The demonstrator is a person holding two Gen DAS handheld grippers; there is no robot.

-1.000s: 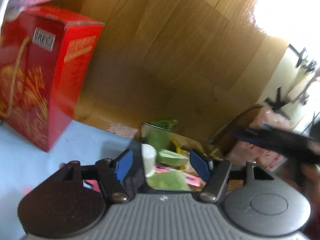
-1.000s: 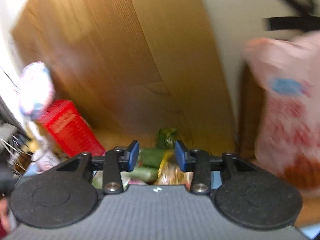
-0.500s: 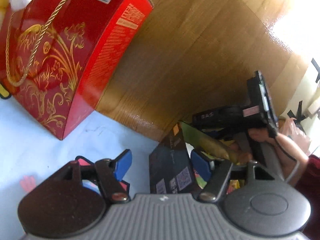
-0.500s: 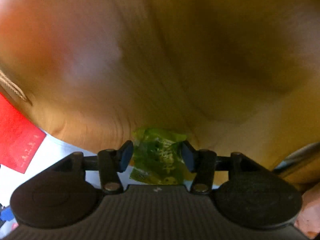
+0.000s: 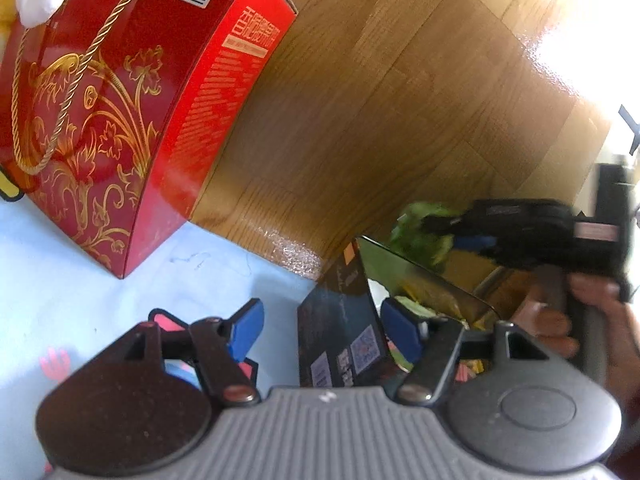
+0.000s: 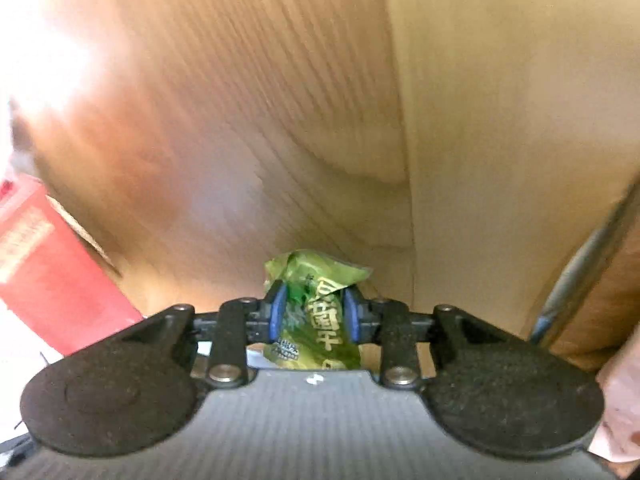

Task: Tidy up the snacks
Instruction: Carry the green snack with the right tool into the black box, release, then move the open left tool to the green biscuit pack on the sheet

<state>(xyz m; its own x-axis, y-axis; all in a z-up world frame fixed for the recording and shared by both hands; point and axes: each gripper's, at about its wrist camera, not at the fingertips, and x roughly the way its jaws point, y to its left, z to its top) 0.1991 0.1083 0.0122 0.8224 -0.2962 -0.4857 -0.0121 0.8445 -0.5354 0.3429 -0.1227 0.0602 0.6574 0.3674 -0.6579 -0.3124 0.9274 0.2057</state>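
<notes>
My right gripper (image 6: pixel 312 312) is shut on a green snack packet (image 6: pixel 320 300) and holds it up in front of the wooden wall. In the left wrist view the same packet (image 5: pixel 424 228) hangs above a dark open box (image 5: pixel 344 320) that holds several snacks, with the right gripper (image 5: pixel 460 236) over its far rim. My left gripper (image 5: pixel 324 328) is open, its fingers either side of the box's near left wall, touching nothing that I can see.
A tall red gift box (image 5: pixel 120 112) with gold rope handle stands at left on the pale blue table surface (image 5: pixel 80 280). A wooden panel wall (image 5: pixel 380 100) runs behind. A pink bag (image 6: pixel 620 400) sits at far right.
My right gripper has closed on the green packet and lifted it above the box. My left gripper has moved closer to the box's left wall.
</notes>
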